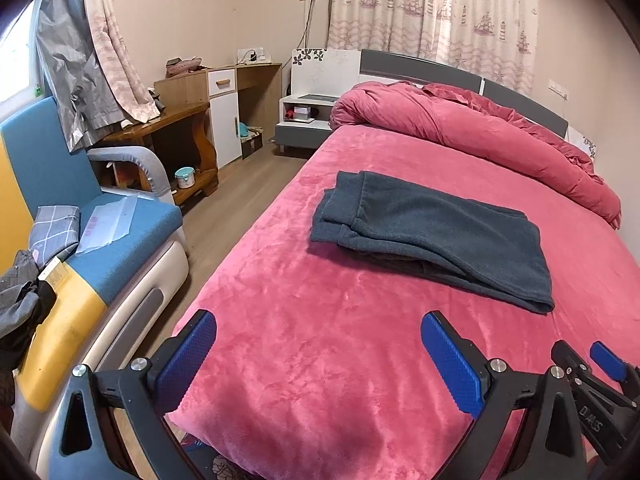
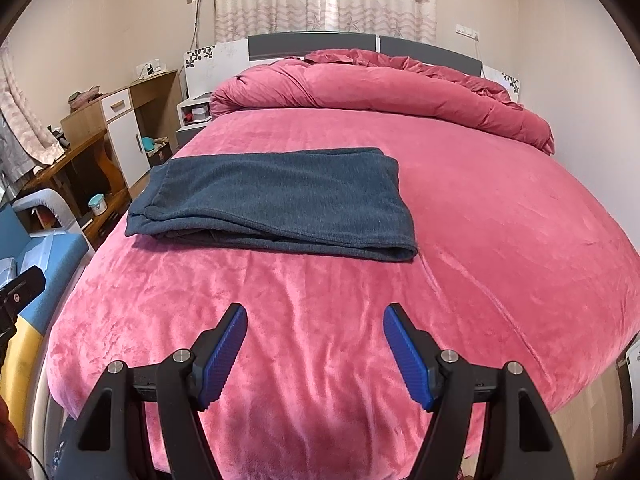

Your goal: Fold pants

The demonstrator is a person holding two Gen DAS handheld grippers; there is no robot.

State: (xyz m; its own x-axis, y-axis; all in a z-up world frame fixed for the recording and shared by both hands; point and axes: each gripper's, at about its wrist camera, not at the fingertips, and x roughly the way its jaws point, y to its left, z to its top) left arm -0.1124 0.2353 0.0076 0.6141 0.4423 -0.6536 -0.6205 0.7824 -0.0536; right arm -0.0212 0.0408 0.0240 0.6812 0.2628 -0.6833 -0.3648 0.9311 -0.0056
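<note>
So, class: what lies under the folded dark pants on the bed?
The pants rest flat on the pink blanket, which shows on all sides of them. The blanket directly beneath, and anything tucked between the folded layers, is covered and cannot be seen.

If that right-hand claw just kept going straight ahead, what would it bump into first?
Probably the pink bedspread, since the right gripper points slightly down at it; skimming above, it would meet the folded dark pants. Depth is uncertain.
</note>
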